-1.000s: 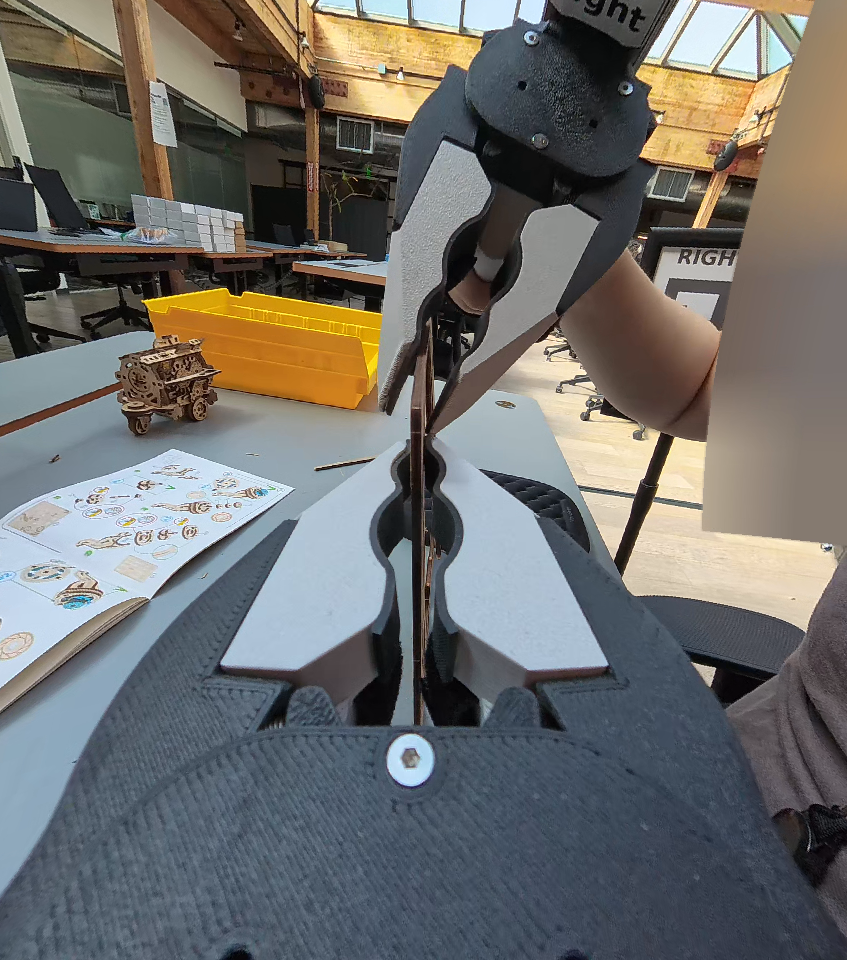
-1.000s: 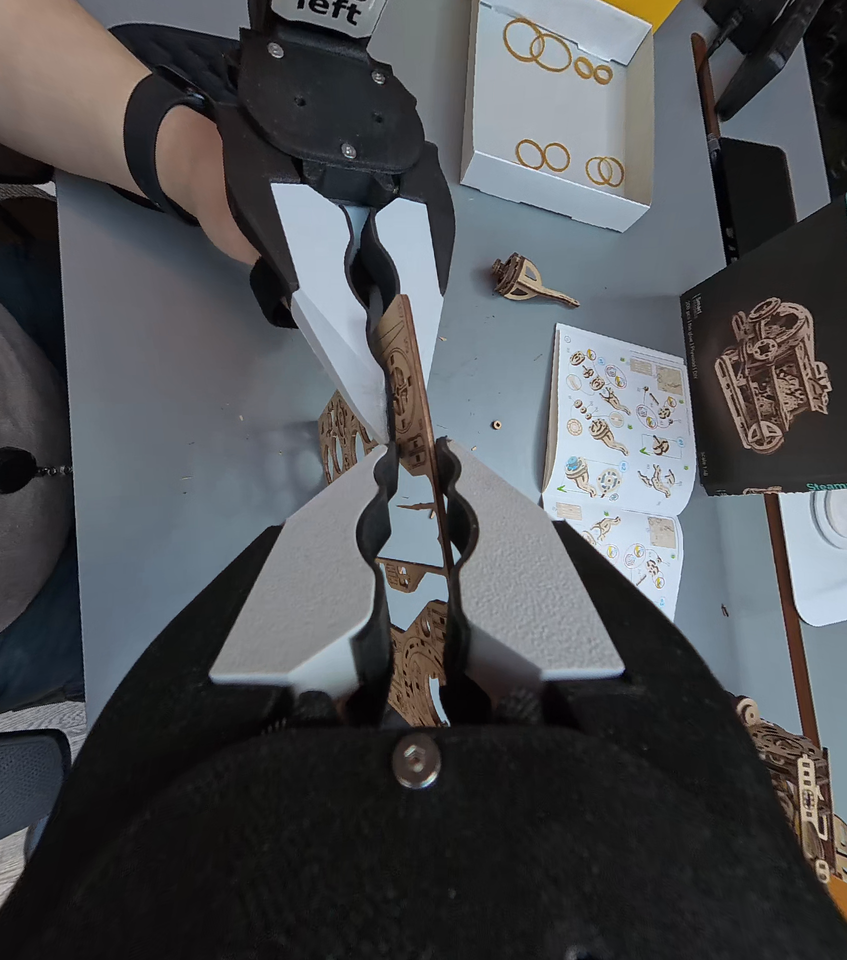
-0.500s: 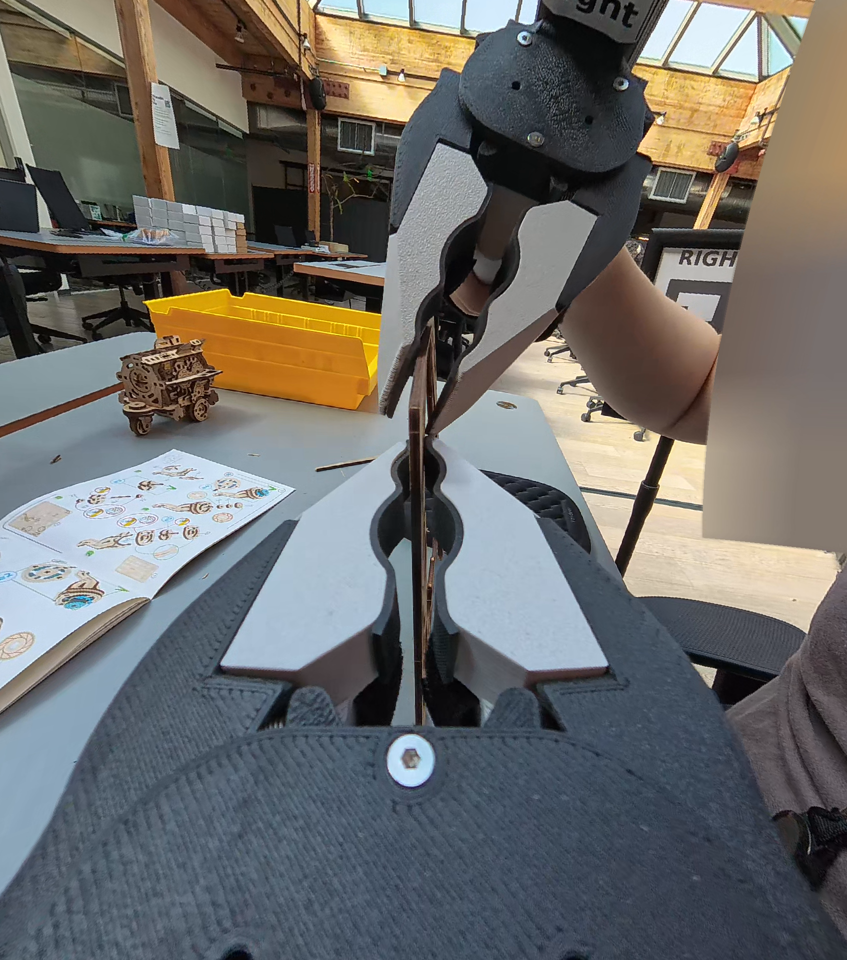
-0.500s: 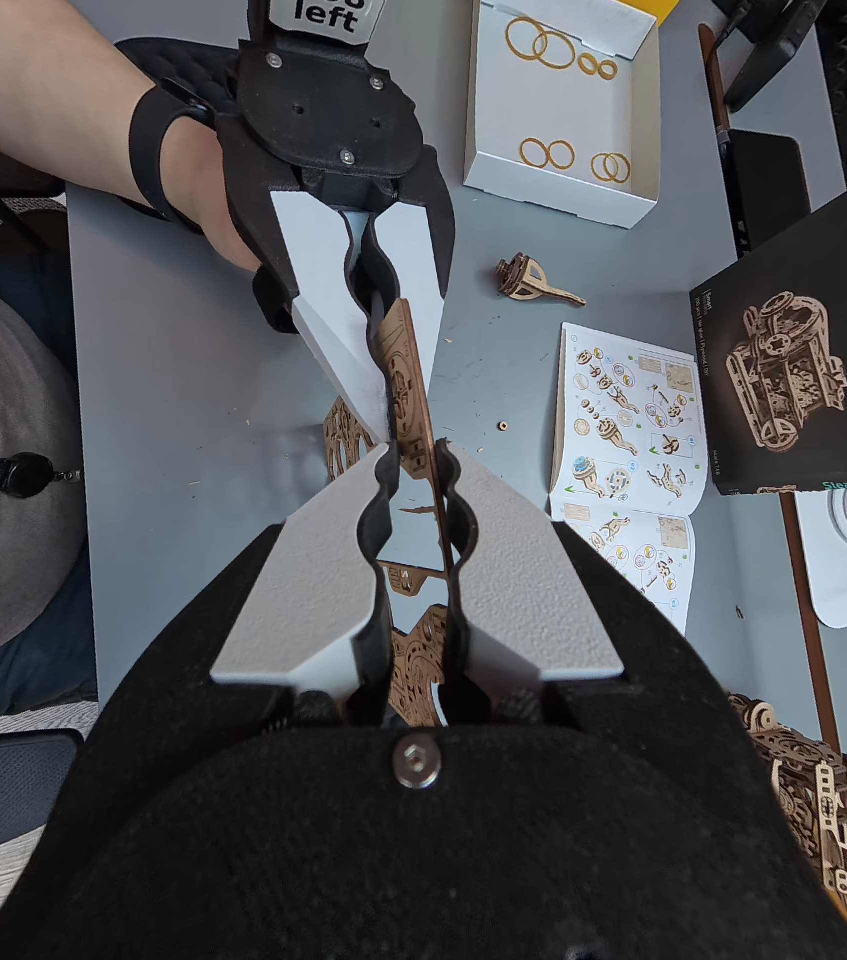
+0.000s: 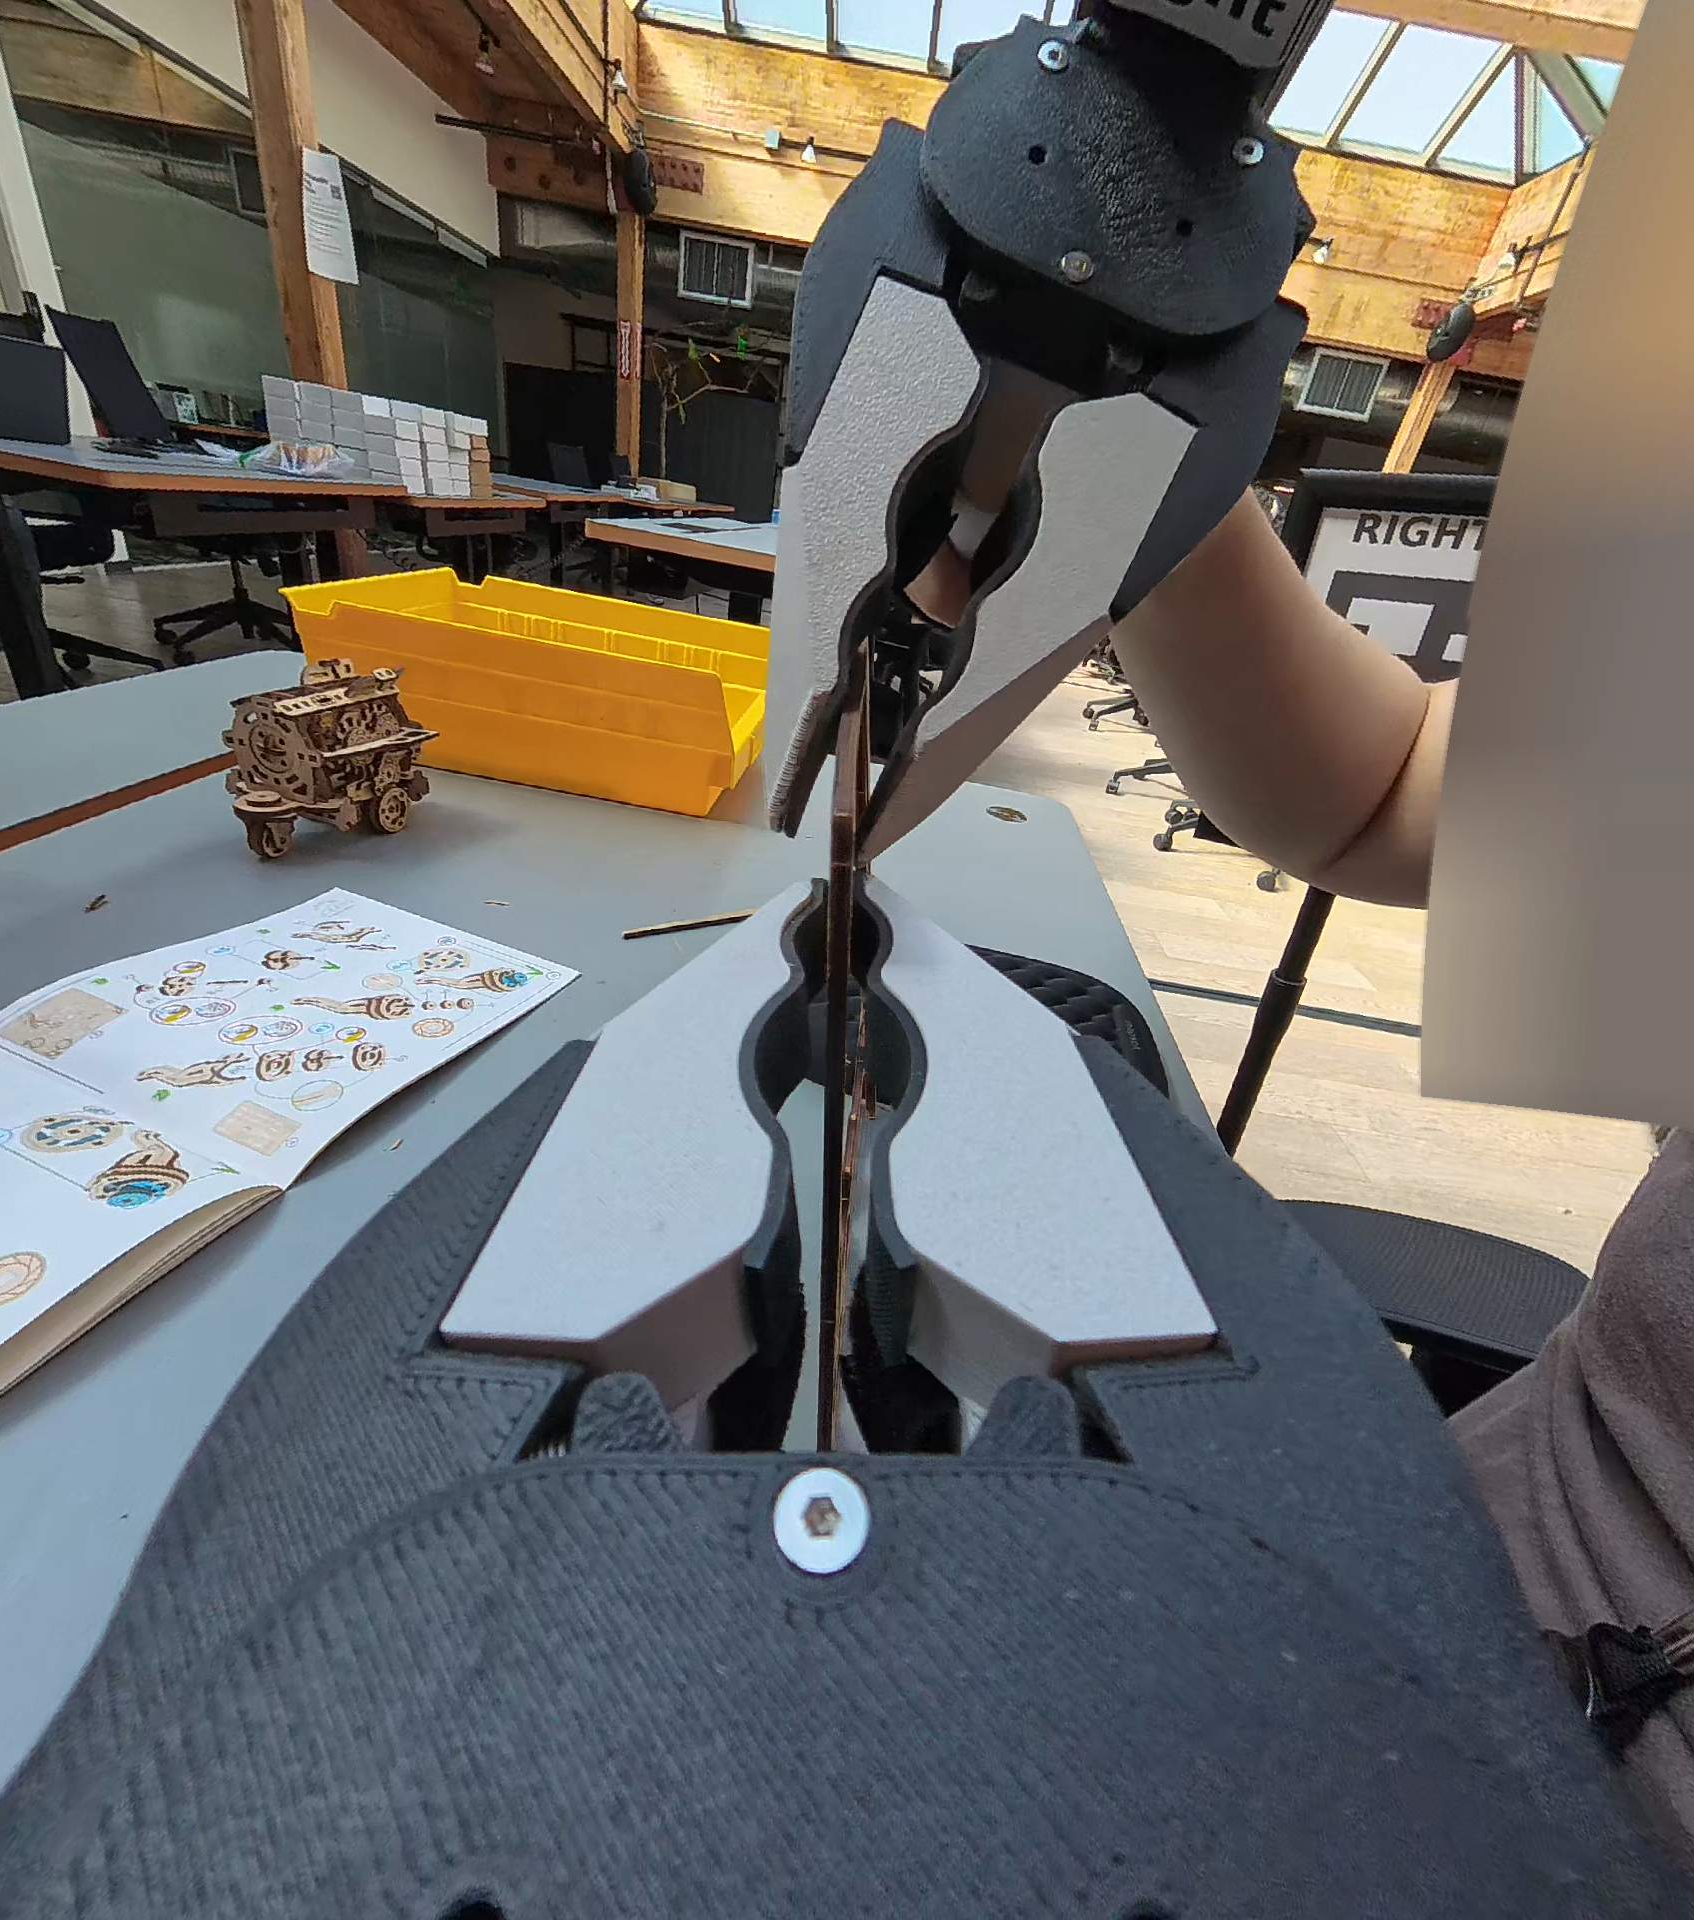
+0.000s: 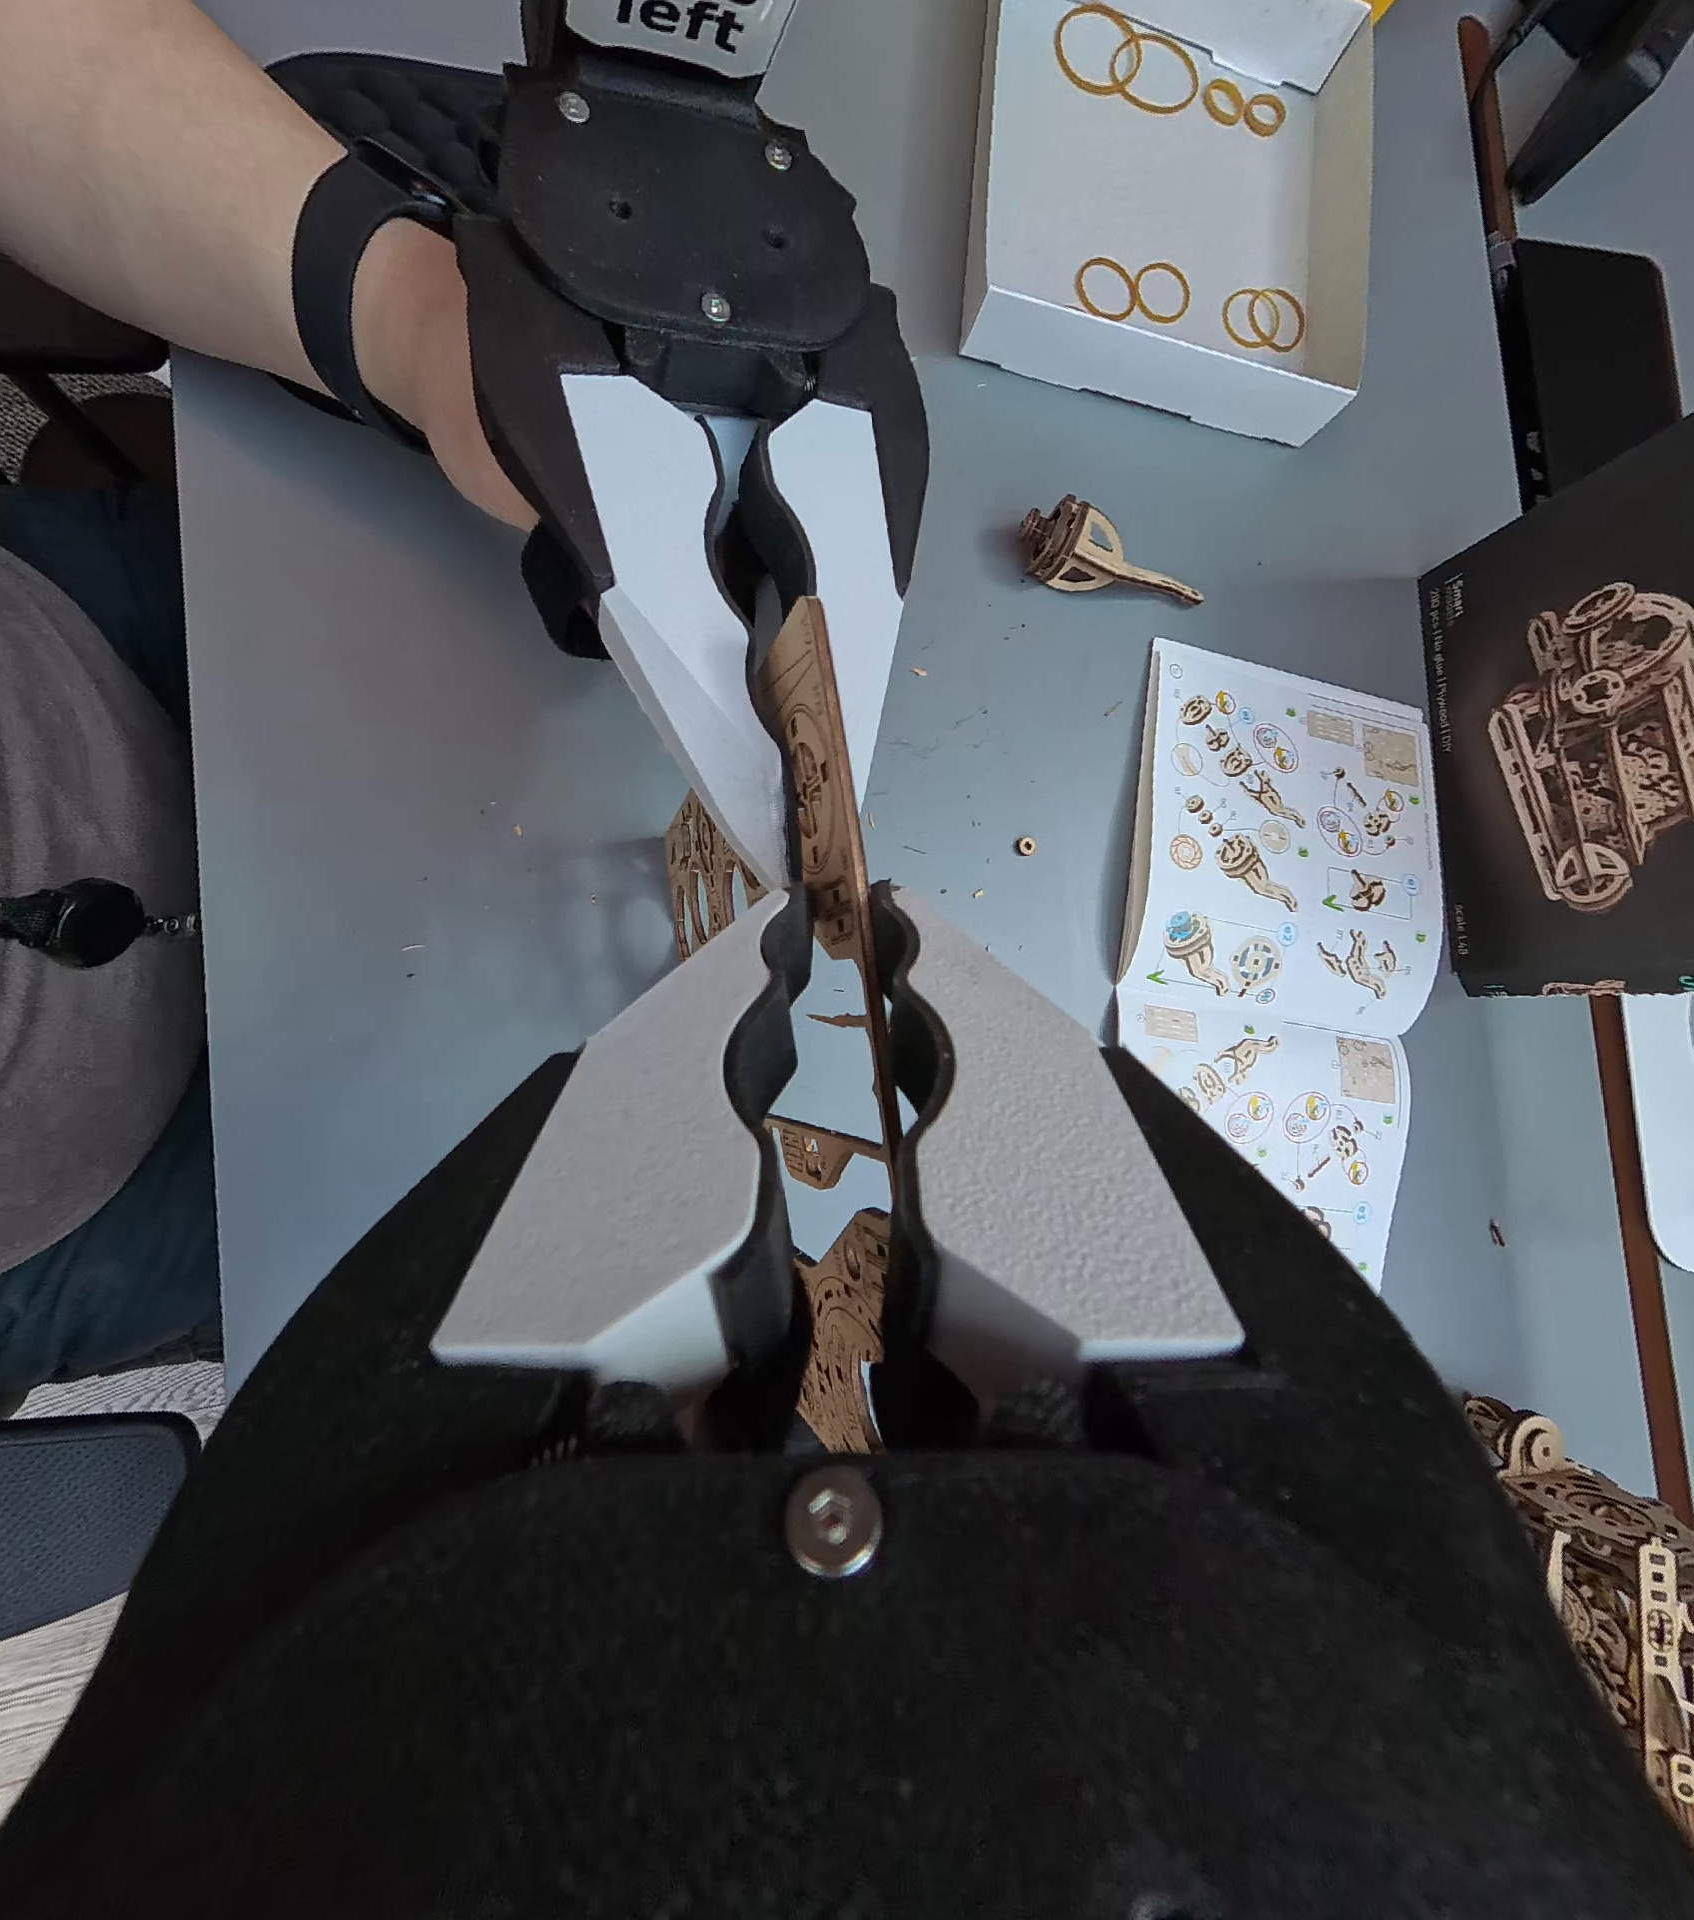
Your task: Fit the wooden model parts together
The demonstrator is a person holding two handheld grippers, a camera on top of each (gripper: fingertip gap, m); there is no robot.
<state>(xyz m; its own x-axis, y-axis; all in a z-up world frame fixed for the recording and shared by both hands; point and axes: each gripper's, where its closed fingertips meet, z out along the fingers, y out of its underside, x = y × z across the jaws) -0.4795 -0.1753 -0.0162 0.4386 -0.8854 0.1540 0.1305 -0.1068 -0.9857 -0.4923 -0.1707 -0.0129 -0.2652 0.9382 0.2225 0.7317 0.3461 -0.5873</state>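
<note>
A thin laser-cut wooden part (image 6: 812, 748) is held upright above the grey table (image 6: 355, 727). In the left wrist view it shows edge-on (image 5: 838, 1039). My left gripper (image 5: 841, 899) is shut on its near end. My right gripper (image 5: 827, 831) comes down from above and is shut on the far end of the same part. In the right wrist view my right gripper (image 6: 835, 902) meets the left gripper (image 6: 822, 847) tip to tip around the part. More fretwork wooden pieces (image 6: 708, 883) lie on the table beneath, mostly hidden by the fingers.
An open instruction booklet (image 6: 1269, 935) lies to the right, with a wooden key (image 6: 1082, 556), a small wooden ring (image 6: 1027, 845), a white box of rubber bands (image 6: 1165, 208) and a black product box (image 6: 1612, 748). A finished wooden model (image 5: 323, 753) and a yellow bin (image 5: 552, 675) stand farther back.
Both grippers keep their hold on the wooden part. The right gripper has shifted slightly, so the table items drift a little to the right in its view.
</note>
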